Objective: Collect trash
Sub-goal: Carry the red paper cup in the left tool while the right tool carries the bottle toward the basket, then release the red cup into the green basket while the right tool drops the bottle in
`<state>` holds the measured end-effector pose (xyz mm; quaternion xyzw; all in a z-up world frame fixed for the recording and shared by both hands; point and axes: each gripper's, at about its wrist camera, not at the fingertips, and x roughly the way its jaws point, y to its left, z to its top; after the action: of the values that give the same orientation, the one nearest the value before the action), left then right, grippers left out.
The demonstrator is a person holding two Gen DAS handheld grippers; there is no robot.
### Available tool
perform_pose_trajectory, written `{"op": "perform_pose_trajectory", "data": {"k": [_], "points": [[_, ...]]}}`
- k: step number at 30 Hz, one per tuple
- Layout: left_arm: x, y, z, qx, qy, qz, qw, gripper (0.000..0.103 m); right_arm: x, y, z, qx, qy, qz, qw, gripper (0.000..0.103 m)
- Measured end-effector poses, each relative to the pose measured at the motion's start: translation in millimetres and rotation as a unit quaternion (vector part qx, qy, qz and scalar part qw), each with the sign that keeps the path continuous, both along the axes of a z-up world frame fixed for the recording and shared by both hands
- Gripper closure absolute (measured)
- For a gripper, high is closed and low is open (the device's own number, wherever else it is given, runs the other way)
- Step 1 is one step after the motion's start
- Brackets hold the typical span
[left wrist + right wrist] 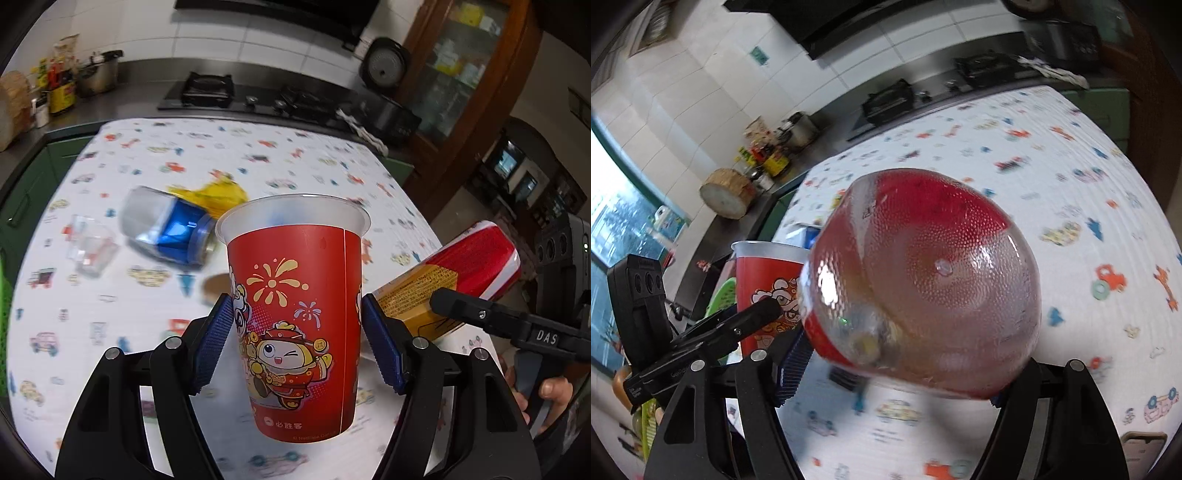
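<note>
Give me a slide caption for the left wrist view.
Left gripper holds a red cup above the table, where a blue bottle and yellow wrapper lie.

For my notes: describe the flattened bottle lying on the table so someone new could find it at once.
Start at the table with the vehicle-print cloth. Behind and left of the red cup lies the crushed bottle, on its side between a clear plastic cup and a yellow wrapper. Its shiny blue label sets it apart.

The left gripper (295, 328) clamps a red paper cup (295, 314); the right gripper (905, 373) clamps a plastic bottle (923, 284), both angled downward.
</note>
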<state>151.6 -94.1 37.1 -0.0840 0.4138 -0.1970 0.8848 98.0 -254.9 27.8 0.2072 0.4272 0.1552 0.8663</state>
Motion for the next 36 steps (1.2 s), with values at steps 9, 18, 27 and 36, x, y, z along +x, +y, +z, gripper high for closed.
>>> {"op": "perform_pose_trajectory", "data": {"k": [9, 18, 27, 36], "points": [[-14.5, 103.7, 17.0, 0.000, -0.022, 0.083, 0.9963, 0.034, 21.0, 81.2, 9.4, -0.001, -0.004, 0.059, 0.998, 0.031], [-28.5, 237.9, 19.0, 0.013, -0.029, 0.201, 0.9791, 0.034, 42.4, 178.3, 7.5, -0.003, 0.001, 0.129, 0.992, 0.031], [-33.8, 362.3, 0.0, 0.033, -0.007, 0.302, 0.9527, 0.034, 65.3, 272.0, 5.9, -0.003, 0.010, 0.181, 0.983, 0.031], [-28.1, 430.3, -42.2, 0.036, 0.029, 0.355, 0.9337, 0.033, 84.3, 356.8, -6.4, 0.000, 0.026, 0.225, 0.974, 0.031]]}}
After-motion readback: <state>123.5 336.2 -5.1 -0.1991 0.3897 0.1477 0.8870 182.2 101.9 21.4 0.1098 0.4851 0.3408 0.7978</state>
